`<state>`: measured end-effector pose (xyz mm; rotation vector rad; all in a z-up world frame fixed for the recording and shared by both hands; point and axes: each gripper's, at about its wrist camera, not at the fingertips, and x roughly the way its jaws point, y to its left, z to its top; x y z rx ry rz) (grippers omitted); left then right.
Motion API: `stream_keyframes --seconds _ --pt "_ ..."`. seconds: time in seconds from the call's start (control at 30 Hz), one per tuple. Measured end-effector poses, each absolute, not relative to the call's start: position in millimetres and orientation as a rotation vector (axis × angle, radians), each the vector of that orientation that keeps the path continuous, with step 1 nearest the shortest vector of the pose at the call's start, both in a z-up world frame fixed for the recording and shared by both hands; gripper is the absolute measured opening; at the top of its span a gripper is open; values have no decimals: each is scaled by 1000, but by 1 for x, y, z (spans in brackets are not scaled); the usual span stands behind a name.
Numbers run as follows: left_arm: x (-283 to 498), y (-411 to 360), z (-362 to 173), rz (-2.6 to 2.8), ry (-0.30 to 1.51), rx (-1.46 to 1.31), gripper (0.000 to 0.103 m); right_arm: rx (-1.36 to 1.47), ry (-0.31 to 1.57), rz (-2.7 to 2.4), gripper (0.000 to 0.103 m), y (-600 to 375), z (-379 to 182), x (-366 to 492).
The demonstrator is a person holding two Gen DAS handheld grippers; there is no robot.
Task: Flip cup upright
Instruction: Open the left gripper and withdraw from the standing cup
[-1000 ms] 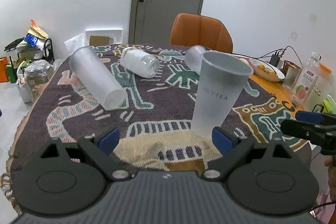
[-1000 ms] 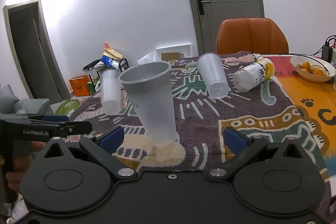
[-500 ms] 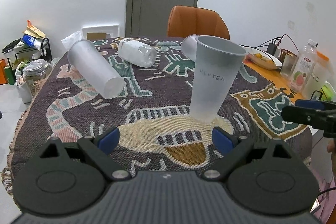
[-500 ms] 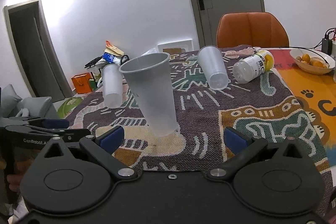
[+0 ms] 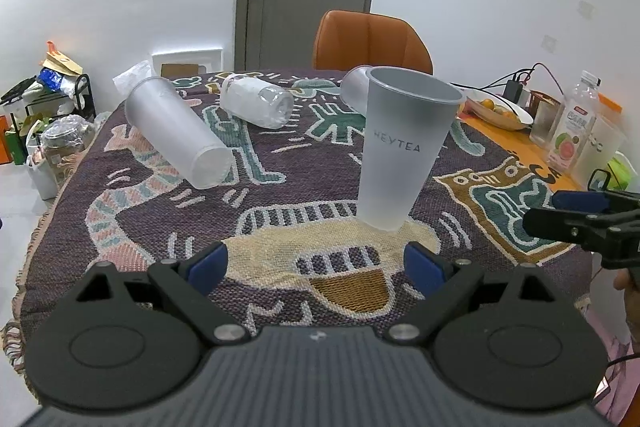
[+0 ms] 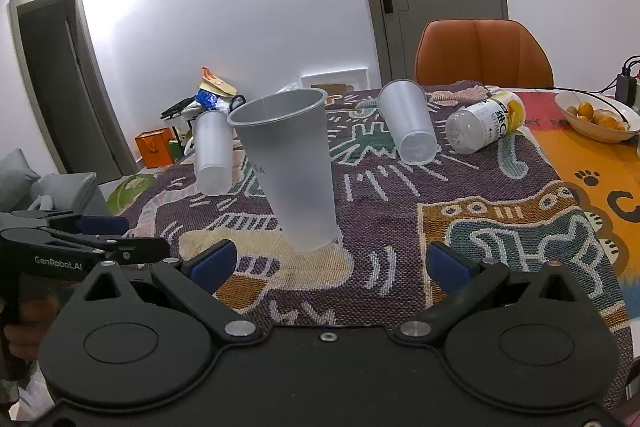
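Now both claws have drawn back from the bench, so the flip looks done. Left claw (image 5: 316, 263) gapes wide, holding nothing; the frosted HEYTEA cup (image 5: 402, 147) stands upright on the woven blanket (image 5: 280, 199), mouth up, untouched; right claw (image 6: 328, 265) is equally wide and empty.

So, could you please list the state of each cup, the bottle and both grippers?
Grey cup: upright, mouth up.
Long clear cup: lying on its side.
Short clear cup: lying on its side.
Bottle: lying on its side.
Left gripper: open, empty.
Right gripper: open, empty.
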<state>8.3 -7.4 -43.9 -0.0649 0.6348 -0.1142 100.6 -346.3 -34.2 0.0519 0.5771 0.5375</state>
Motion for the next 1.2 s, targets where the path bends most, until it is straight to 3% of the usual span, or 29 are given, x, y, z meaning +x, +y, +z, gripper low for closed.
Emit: stream_keyframes --seconds 1.2 --pt "7 -9 -43 -111 649 -60 94 39 580 532 103 -345 -36 102"
